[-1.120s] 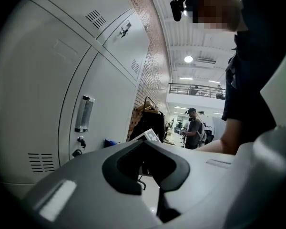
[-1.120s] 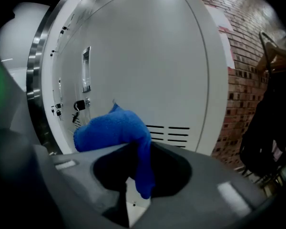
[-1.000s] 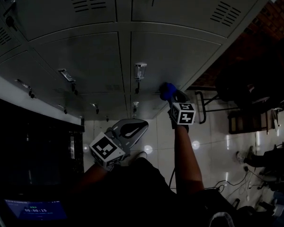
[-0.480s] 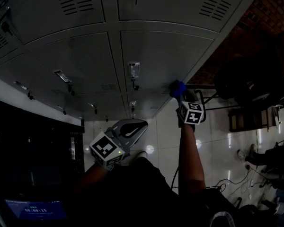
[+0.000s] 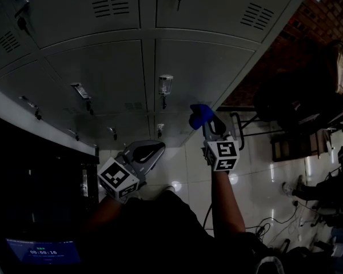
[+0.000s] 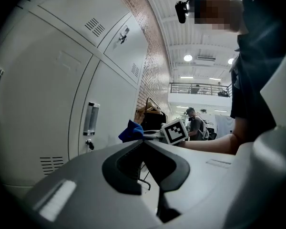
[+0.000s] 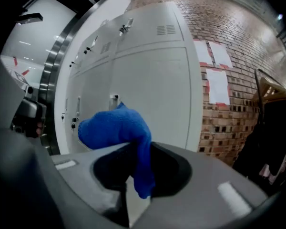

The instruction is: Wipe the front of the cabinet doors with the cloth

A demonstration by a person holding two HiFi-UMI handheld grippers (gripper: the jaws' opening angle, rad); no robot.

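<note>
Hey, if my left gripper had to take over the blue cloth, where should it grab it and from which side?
Probably the bunched wad of the blue cloth that bulges past the right gripper, which is shut only on its hanging tail. Come in from the left, where the wad sticks out free, opening the shut left gripper first.

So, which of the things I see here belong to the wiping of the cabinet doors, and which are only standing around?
For the job:
- blue cloth
- right claw, shut on the cloth
- cabinet doors

Just around:
- left claw, shut and empty
- brick wall
- papers on that wall
- chair
- cables
</note>
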